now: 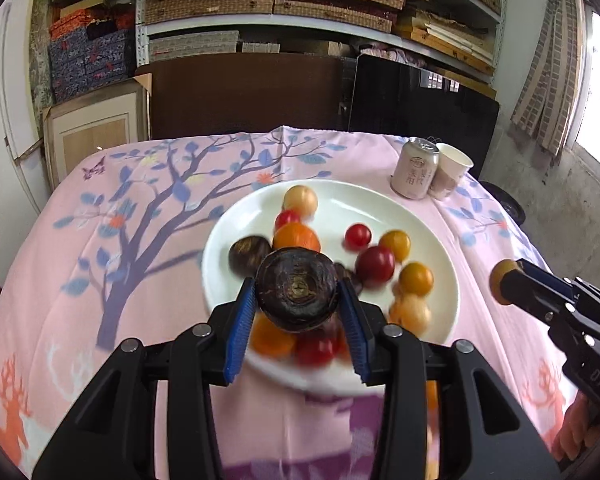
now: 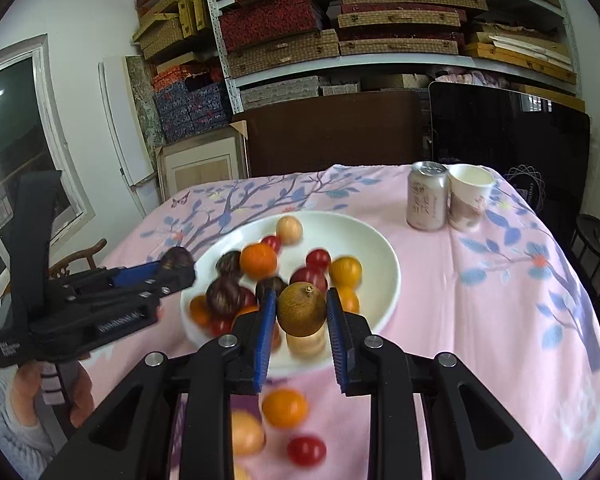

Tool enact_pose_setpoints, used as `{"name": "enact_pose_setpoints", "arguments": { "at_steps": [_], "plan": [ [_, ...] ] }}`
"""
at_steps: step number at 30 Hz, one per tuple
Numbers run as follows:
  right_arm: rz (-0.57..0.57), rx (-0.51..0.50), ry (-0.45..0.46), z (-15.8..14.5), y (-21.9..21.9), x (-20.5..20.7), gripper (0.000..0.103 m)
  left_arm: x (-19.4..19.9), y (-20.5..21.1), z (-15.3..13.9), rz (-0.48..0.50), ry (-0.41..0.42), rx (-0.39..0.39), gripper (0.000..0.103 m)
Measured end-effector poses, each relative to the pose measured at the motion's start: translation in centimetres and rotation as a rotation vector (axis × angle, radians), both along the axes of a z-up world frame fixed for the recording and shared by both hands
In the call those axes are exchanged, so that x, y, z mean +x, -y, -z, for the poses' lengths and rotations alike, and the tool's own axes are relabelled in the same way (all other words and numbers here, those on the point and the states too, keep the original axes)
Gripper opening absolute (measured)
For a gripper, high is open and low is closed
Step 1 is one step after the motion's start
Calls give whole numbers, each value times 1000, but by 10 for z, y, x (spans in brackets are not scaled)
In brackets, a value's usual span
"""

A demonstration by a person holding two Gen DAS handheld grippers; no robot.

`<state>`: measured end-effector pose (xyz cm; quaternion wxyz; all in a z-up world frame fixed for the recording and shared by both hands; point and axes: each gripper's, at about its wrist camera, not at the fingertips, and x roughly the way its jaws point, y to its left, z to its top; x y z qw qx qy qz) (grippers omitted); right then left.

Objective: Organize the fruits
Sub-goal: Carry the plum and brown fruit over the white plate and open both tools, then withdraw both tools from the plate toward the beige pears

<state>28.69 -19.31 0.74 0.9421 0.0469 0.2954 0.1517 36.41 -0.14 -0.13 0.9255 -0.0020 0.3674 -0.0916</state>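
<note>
Clearly both grippers carry fruit above the white plate on the pink patterned tablecloth. The left gripper has its blue pads clamped on the flanks of a dark water chestnut, flat stem end facing the camera. The right gripper is closed on a brown longan, pads on opposite sides, stem nub up.

By the look of it, the water chestnut is hard, squat and fairly smooth, so it should bear a firm squeeze; the safe hold is across its widest girth, as now, since a grip nearer the flat faces could let it pop out. The longan seems light with a thin, brittle shell, which probably cracks under hard pressure, so a gentle hold across its middle suits it.

On the plate lie red cherry tomatoes, yellow ones and small oranges; the tomatoes look soft-skinned and slippery. More fruit, an orange and a red tomato, sits on the cloth near the plate. A drink can and a paper cup stand touching, well apart.
</note>
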Motion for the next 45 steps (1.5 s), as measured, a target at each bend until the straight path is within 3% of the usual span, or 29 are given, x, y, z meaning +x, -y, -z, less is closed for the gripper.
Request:
{"name": "enact_pose_setpoints", "arguments": {
  "at_steps": [7,9,10,11,12,15,16,20,22,27,33,38,45],
  "plan": [
    [34,-7,-83,29,-3,75,26,75,29,28,34,-57,28,42],
    [44,16,-93,37,4,81,29,82,35,35,36,-51,37,53],
    [43,29,-97,40,6,81,43,84,37,36,29,-43,44,68],
    [43,49,-104,43,10,81,51,83,38,37,17,-24,54,78],
    [53,67,-98,42,14,81,57,80,39,36,9,-4,60,79],
    [74,77,-84,37,18,73,57,62,35,29,-4,45,81,82],
    [79,86,-78,35,19,69,59,55,33,27,-17,64,95,88],
    [98,132,-44,24,29,39,66,8,21,10,-56,132,130,91],
    [108,157,-37,24,34,18,74,-15,13,4,-75,153,130,96],
    [124,212,-61,47,46,-36,76,-81,3,2,-102,191,131,97],
    [132,172,-81,64,43,-74,76,-145,2,19,-124,207,170,98],
    [121,115,-41,66,34,-95,82,-168,-2,29,-133,203,166,98],
    [71,89,-12,65,25,-104,85,-166,-4,33,-140,191,166,98]
  ]
}}
